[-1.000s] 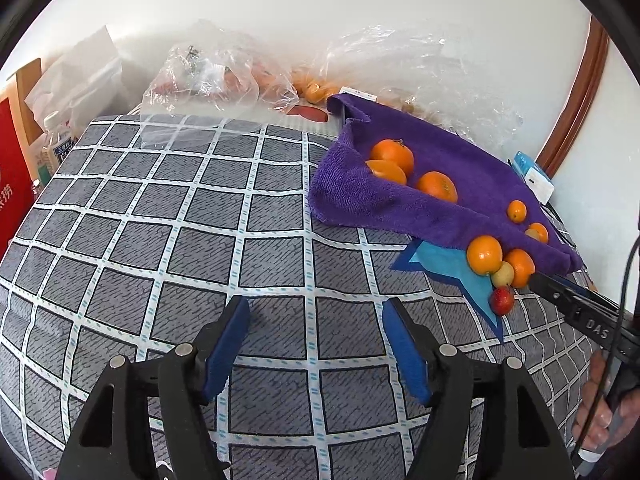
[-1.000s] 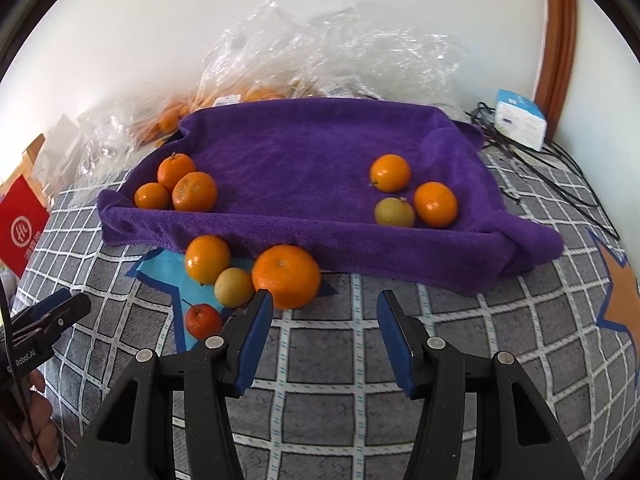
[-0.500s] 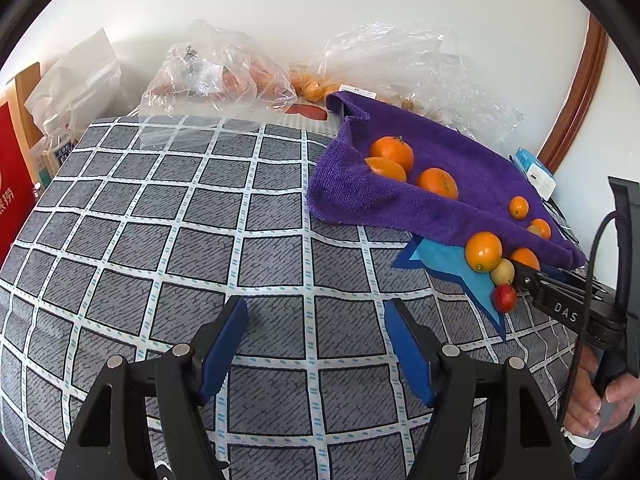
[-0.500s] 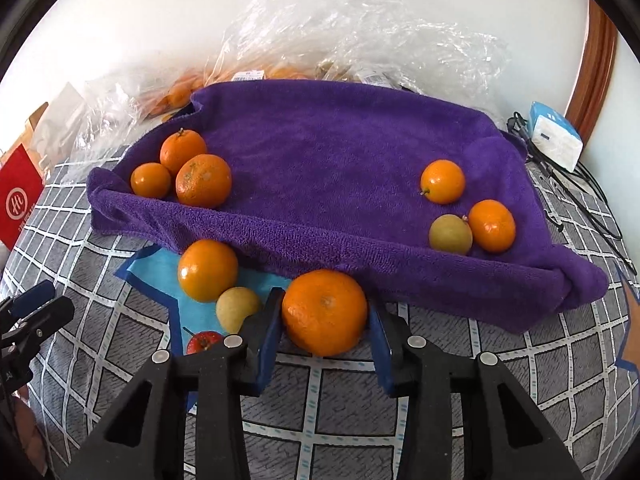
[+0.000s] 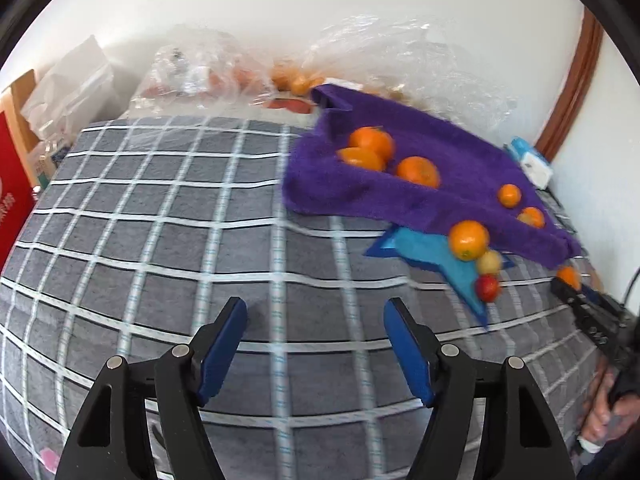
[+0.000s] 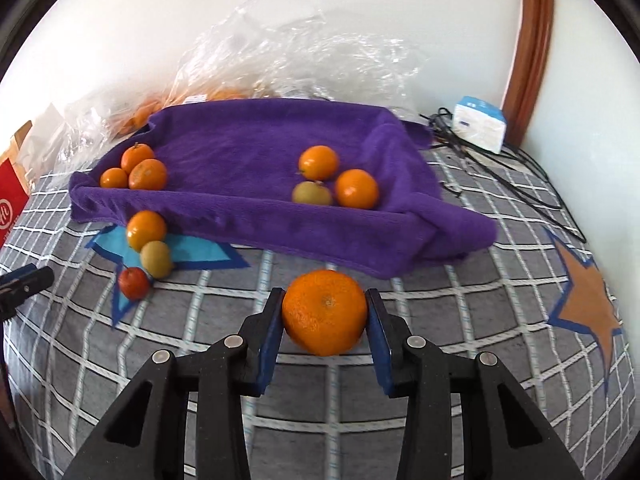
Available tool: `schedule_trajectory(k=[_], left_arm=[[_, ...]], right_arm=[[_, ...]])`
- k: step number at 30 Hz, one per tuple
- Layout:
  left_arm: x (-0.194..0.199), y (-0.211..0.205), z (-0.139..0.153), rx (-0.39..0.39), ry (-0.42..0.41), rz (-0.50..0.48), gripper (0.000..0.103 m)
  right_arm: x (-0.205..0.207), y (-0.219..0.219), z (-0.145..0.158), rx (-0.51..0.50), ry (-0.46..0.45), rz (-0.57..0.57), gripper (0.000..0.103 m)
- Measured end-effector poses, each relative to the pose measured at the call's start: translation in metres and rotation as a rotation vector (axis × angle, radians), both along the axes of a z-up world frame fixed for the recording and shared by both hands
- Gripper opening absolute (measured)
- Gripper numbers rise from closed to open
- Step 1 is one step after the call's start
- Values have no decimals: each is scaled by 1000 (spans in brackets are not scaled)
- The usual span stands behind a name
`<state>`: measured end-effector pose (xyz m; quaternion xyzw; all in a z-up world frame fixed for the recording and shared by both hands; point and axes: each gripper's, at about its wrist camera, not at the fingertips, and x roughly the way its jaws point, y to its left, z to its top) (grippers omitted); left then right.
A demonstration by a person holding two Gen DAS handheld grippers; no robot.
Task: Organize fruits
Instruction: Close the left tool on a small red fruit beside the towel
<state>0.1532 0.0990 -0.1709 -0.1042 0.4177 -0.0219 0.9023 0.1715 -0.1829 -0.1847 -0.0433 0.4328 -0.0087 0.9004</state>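
Six fruits are held in the raised-edge purple towel tray: three oranges at its left corner, and two oranges with a yellow-green fruit near its right front edge. Just outside its front-left edge, an orange, a yellow-green fruit and a small red fruit lie together. Orange fruit inside the crumpled clear plastic bags behind the tray is hard to make out. The large round orange, half a second ago against the tray's front edge, is now clamped in the right gripper away from it. The left gripper is spread wide, empty.

White wall far, evenly daylit. Brown wooden door frame far right. Grey checked cover with white grid lines spans surface. Red box far left.
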Motion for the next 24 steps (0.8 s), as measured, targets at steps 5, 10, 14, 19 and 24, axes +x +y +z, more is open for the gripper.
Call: schedule_trajectory(k=[5,10,14,19,24], left_arm=[[3,-42,12,13,-33,-96,68],[11,-80,15,70,-45,-163,68],[19,-97,11,72,-25,-168,62],[27,-110,2,76,7,-175,48],[30,-116,-5,74,19,-171,32]], right_arm=[[-4,-20,-5,-3,5,-24,39],[-11,-36,-8,-8,9,-34,39],[-11,-48,-10,41,11,-48,39],[-11,-51,-11,64,16,-59,39],[-11,-56,-13,101,25,-37,39]])
